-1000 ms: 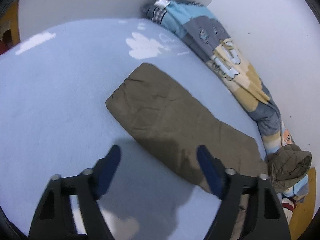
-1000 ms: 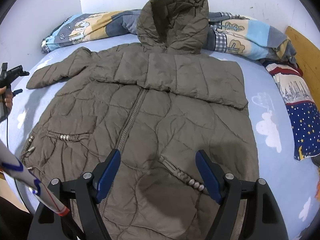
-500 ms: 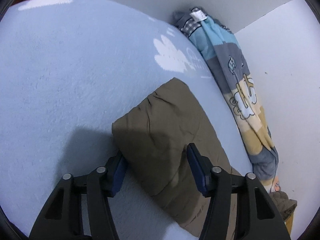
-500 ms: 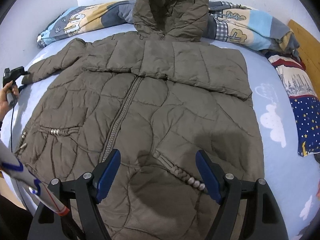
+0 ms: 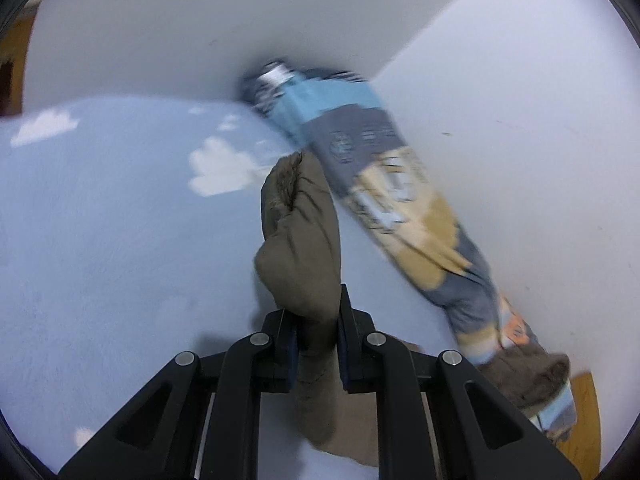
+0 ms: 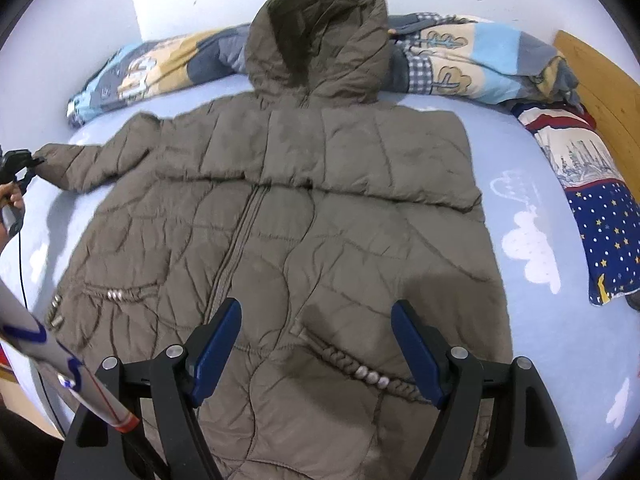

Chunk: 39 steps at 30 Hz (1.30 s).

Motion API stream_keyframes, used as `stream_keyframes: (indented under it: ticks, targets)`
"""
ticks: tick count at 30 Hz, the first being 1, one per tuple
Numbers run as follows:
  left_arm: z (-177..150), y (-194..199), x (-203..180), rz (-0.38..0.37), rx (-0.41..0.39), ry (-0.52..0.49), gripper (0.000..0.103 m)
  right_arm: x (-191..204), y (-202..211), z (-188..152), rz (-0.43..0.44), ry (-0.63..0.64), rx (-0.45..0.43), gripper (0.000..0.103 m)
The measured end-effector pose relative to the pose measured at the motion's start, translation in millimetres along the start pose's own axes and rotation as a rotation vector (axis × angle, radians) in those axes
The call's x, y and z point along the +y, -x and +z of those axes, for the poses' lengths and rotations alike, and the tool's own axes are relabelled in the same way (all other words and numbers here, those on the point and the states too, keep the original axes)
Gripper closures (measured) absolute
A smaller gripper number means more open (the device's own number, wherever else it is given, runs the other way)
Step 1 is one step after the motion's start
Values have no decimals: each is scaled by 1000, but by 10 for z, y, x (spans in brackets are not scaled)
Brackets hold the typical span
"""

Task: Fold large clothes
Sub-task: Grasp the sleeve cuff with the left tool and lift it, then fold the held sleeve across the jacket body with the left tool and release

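An olive quilted hooded jacket (image 6: 320,220) lies front up on the light blue bed sheet (image 6: 540,320), hood toward the wall. Its left sleeve (image 6: 92,164) stretches out to the side. In the left wrist view the sleeve end (image 5: 298,240) is bunched and lifted off the sheet; my left gripper (image 5: 316,304) is closing tight on it, pads pressing the fabric. That gripper (image 6: 16,164) also shows at the far left of the right wrist view, in a hand. My right gripper (image 6: 316,308) hangs open above the jacket's lower front, near the zip, holding nothing.
A rolled patterned blanket (image 5: 400,200) runs along the white wall behind the jacket (image 6: 460,60). A navy star-print pillow (image 6: 600,232) and a wooden headboard (image 6: 600,80) are at the right. A white sleeve with blue and red marks (image 6: 60,364) crosses the lower left.
My left gripper went from open over the flat sleeve to shut on its end and has risen, lifting the cuff. The right gripper stayed open and barely shifted.
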State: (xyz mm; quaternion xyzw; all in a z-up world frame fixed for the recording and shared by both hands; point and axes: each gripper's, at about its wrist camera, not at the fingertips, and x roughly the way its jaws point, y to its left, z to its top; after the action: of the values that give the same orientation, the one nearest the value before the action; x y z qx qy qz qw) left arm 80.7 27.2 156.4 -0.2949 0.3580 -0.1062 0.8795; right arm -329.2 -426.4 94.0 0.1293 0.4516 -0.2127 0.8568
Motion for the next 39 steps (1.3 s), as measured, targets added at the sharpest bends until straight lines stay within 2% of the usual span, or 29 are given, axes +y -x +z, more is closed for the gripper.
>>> stream_keyframes:
  ticks: [6, 11, 16, 21, 29, 33, 36, 37, 38, 39]
  targets:
    - [-194, 424, -931, -91, 1, -162, 89, -253, 159, 27, -33, -73, -46, 22]
    - [-540, 730, -1843, -195, 16, -311, 89, -516, 284, -2, -44, -144, -73, 22]
    - [-1133, 876, -2687, -297, 71, -434, 89, -757, 405, -9, -51, -214, -101, 22]
    - [-1964, 792, -3292, -355, 170, -551, 89, -916, 513, -12, -57, -245, -128, 22]
    - [-3242, 411, -3647, -380, 329, -629, 89, -1175, 621, -54, -63, -308, -149, 21]
    - [-3774, 126, -3630, -328, 392, -675, 89, -1266, 630, -62, -68, -327, -149, 21]
    - [-4042, -68, -3549, -272, 433, -730, 88, -1286, 613, -60, -67, -335, -144, 21]
    - [-4162, -127, -3532, -246, 461, -756, 81, -1295, 602, -56, -64, -337, -143, 21]
    - [-4233, -169, -3507, -235, 491, -778, 69, -1295, 592, -47, -65, -336, -142, 21]
    - [-4278, -180, -3490, -245, 515, -803, 65, -1293, 579, -37, -67, -336, -140, 21]
